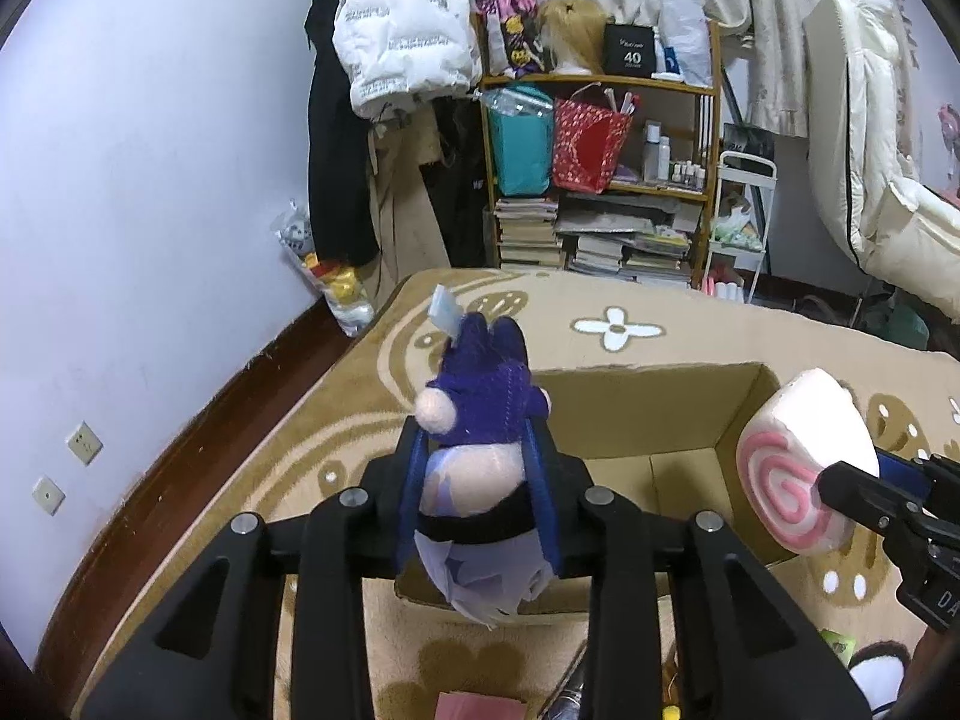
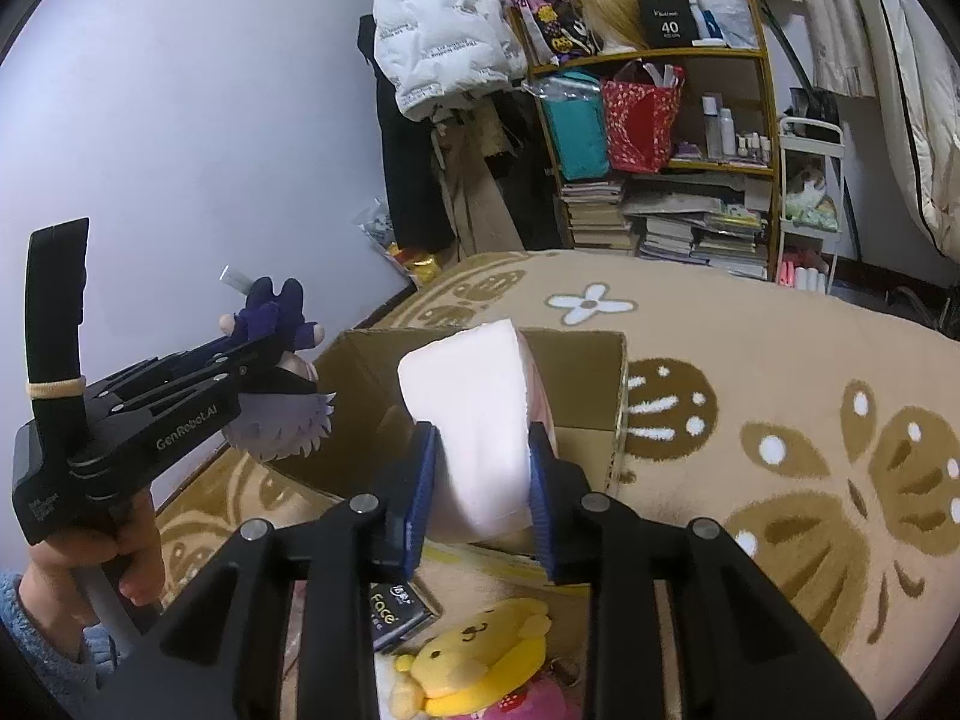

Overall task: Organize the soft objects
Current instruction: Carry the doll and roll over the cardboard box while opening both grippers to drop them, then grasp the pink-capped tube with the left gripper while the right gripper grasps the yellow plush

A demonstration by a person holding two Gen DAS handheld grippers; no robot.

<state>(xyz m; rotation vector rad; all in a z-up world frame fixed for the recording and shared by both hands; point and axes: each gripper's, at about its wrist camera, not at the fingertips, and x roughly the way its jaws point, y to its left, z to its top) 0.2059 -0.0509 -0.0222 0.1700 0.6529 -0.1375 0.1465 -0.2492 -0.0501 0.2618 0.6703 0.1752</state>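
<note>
Room: lilac wall, dark skirting board, tan rug (image 2: 750, 360) with brown and white flower pattern.
Landmark: open cardboard box (image 1: 630, 414) on rug, flaps up; inside looks bare where visible.
Behind box: wooden shelf (image 1: 600, 84) against far wall, stacked with books, bags, bottles; white jacket (image 1: 402, 30) hung to shelf's left.
Left gripper (image 1: 480, 474): blue pads pressed on both sides of doll (image 1: 480, 450), narrow gap, firm hold.
Doll: purple hair and clothes, pale face, head nearest camera, paper tag on far end; raised above box's near-left edge, clear of rug.
Left gripper, right wrist view (image 2: 264, 354): left of box, level with its rim, doll (image 2: 282, 396) hanging from pads.
Hand (image 2: 90, 576): bare, wrapped round left gripper's handle, fleecy blue sleeve at wrist.
Right gripper (image 2: 480, 480): pads clamped on white roll plush (image 2: 474, 420), sides dented by squeeze.
Roll plush, left wrist view (image 1: 804, 468): pink spiral end face toward camera, raised at box's right wall, off rug.
Near side of box: yellow bear plush (image 2: 474, 666) lying on rug, just below right gripper; dark packet marked "Face" (image 2: 396, 606) beside it.
Left of box, by wall: clear bag (image 1: 336, 276) of small toys on floor.
</note>
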